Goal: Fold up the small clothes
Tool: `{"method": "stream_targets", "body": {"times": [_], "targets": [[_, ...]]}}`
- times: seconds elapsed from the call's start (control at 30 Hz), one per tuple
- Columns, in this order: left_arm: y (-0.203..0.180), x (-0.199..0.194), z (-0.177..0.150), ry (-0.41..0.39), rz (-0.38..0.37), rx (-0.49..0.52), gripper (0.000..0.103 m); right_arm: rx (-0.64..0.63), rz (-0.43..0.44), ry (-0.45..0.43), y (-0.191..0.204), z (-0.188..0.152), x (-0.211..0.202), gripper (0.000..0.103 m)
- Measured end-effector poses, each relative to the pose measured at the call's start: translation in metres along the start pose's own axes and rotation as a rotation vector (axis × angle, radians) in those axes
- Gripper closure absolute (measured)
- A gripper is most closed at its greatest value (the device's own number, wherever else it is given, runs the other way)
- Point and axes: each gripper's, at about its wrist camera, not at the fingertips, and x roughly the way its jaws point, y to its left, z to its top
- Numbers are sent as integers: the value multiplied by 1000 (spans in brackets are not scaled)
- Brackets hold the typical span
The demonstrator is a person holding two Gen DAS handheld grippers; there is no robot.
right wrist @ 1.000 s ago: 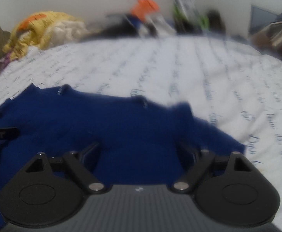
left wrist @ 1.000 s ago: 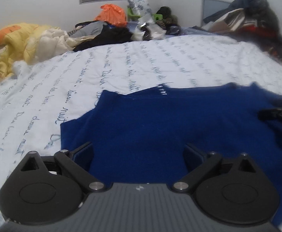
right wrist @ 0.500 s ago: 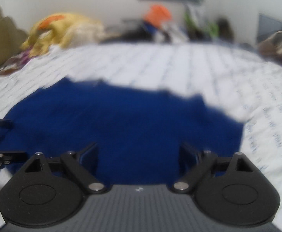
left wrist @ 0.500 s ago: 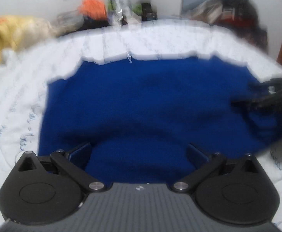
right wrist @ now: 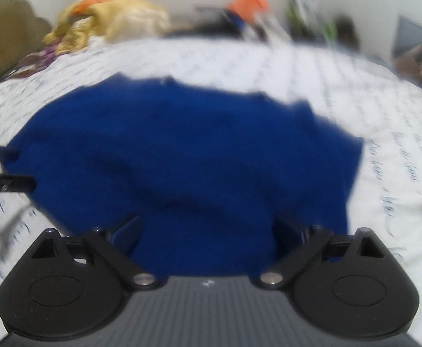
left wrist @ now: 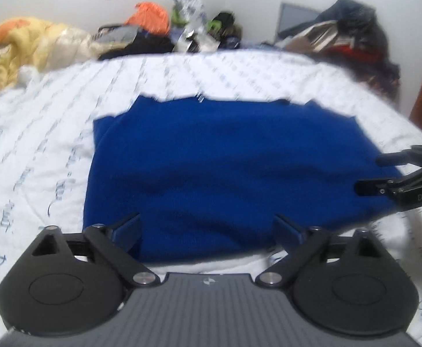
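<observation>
A deep blue garment [left wrist: 225,173] of soft, knit-like cloth lies spread flat on the white bedsheet [left wrist: 37,150] printed with lines of script. In the left wrist view it fills the middle of the frame, roughly rectangular, its far edge uneven toward 12 o'clock with a small white tag showing there. A doubled layer shows along its edge at 9 o'clock, and shallow wrinkles run across the middle. The near edge at 6 o'clock rests on the sheet. In the right wrist view the garment [right wrist: 182,159] is blurred, its corner at 3 o'clock angular.
</observation>
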Motion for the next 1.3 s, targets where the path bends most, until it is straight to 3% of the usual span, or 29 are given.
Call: {"method": "stream_targets", "body": {"times": [0.07, 0.13, 0.17, 0.23, 0.33, 0.47, 0.67, 0.8, 0.93, 0.97, 1.07, 1.17, 1.3], "targets": [[-1, 14, -4, 65, 13, 5, 5, -13, 37, -17, 7, -5, -5, 4], [-9, 17, -14, 70, 53, 88, 0, -43, 31, 86, 9, -18, 10, 2], [-10, 13, -16, 73, 48, 96, 0, -65, 42, 31, 6, -28, 7, 1], [-6, 5, -14, 98, 39, 71, 9, -60, 63, 45, 0, -28, 8, 1], [20, -15, -15, 74, 11, -99, 8, -59, 37, 121, 4, -11, 15, 1], [56, -11, -13, 101, -19, -368, 6, -53, 104, 0, 23, 25, 20, 1], [71, -7, -7, 70, -4, -515, 6, -117, 194, 30, 69, 84, 87, 1], [70, -8, -6, 38, 32, -527, 7, -157, 249, 38, 100, 118, 127, 1], [69, -10, -7, 31, 30, -508, 5, -218, 272, 158, 133, 129, 173, 0], [67, -10, -9, 28, 31, -496, 5, -263, 287, 83, 139, 128, 177, 0], [66, -12, -12, 21, 18, -492, 5, -207, 320, 118, 138, 149, 199, 0], [74, -14, -15, 18, -22, -546, 4, -156, 310, 167, 132, 158, 190, 0], [94, -15, -20, 5, -134, -721, 1, -15, 340, 50, 81, 133, 139, 0]]}}
